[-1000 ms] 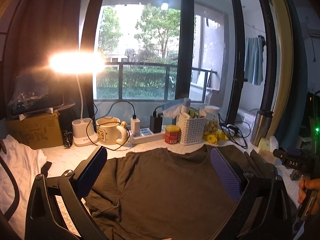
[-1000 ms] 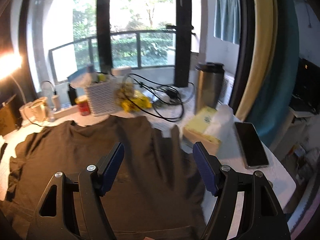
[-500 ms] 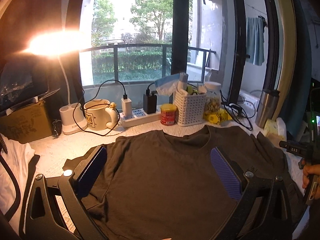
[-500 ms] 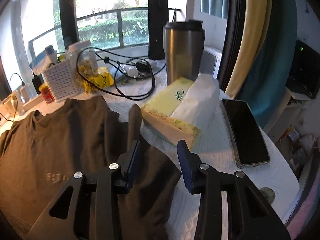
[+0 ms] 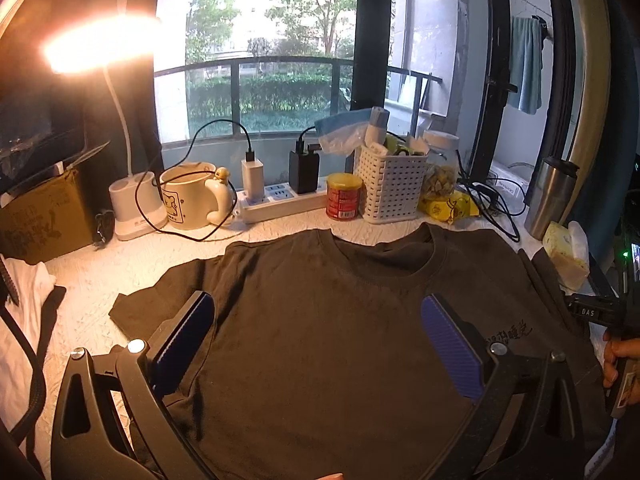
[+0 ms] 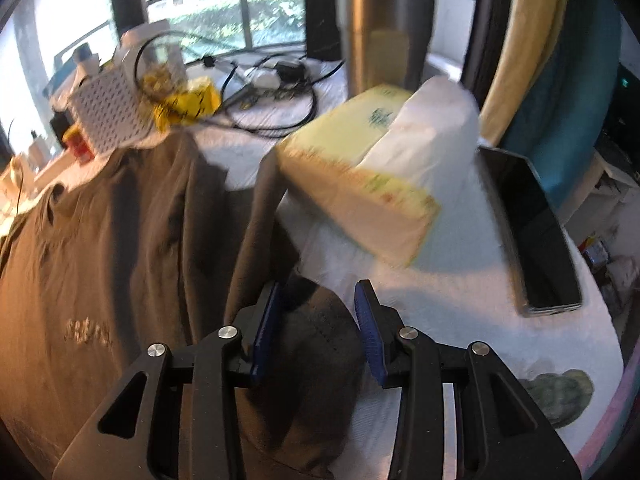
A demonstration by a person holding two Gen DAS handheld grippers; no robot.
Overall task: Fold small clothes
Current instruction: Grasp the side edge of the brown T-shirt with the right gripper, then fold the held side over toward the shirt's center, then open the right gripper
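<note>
A dark brown T-shirt point(image 5: 328, 320) lies spread flat on the white table, neck toward the window. It also shows in the right wrist view point(image 6: 120, 248). My left gripper point(image 5: 318, 328) is wide open and empty above the shirt's chest. My right gripper point(image 6: 318, 316) is partly open, low over the shirt's right sleeve point(image 6: 316, 320), with the sleeve edge lying between its pads. It shows as a black handle in a hand at the right edge of the left wrist view point(image 5: 600, 314).
A tissue box point(image 6: 360, 184) lies just beyond the sleeve, with a phone point(image 6: 528, 232) to its right and a steel tumbler point(image 6: 384, 28) behind. A lamp point(image 5: 132, 200), mug point(image 5: 192, 196), power strip point(image 5: 280, 200), red can point(image 5: 343, 196) and white basket point(image 5: 394, 192) line the window side. White clothing point(image 5: 20, 320) lies at left.
My right gripper has moved forward and down to the shirt's right sleeve, its jaws narrower than a second ago. My left gripper has shifted, bringing more of the shirt into its view.
</note>
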